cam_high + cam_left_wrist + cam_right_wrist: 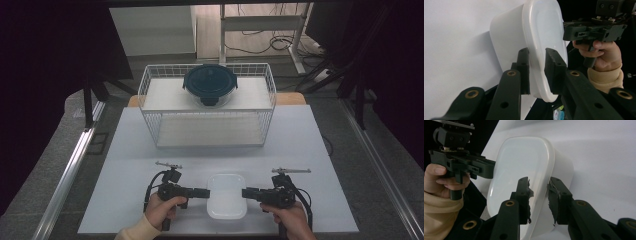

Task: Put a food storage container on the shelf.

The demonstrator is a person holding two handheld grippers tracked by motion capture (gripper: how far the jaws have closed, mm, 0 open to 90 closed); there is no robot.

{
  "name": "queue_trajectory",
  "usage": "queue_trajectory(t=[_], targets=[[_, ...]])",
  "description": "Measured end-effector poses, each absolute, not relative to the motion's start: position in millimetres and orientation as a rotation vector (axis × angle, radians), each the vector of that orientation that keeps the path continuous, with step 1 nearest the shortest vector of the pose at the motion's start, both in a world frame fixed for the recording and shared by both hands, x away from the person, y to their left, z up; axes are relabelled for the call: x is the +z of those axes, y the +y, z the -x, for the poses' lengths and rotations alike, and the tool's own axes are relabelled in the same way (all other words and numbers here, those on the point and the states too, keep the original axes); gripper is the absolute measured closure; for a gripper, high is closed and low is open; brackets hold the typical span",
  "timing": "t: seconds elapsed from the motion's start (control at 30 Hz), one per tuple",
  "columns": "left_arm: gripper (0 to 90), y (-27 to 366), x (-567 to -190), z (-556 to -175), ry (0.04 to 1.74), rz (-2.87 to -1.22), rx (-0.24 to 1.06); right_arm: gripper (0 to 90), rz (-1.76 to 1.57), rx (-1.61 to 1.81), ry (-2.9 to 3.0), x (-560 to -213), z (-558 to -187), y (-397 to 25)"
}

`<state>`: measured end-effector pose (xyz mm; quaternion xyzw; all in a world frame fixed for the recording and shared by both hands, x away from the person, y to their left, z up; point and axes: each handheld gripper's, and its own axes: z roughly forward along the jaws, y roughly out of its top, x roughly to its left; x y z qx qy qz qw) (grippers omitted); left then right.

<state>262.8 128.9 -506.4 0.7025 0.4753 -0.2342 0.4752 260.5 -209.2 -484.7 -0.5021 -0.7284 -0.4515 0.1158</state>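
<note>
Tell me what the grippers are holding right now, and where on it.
Both straddle the white container at its rim: left gripper on one side edge, right gripper on the opposite. A firm clamp cannot be told.

Lab, dark curtains [45, 75], floor cables [265, 42]

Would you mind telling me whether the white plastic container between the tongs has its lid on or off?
On: the white plastic container shows a smooth lid covering its top.
</note>
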Motion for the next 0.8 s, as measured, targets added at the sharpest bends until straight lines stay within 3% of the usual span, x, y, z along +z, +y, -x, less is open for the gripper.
queue_trajectory(t=[0.17, 0.8], targets=[[81.1, 131, -499, -260, 1.147, -1.712, -0.528, 76.7, 1.456, -1.367, -2.137, -479, -258, -210], [81.1, 132, -471, -247, 1.064, -1.761, -0.393, 77.9, 1.375, -1.496, -2.275, -454, -248, -205]])
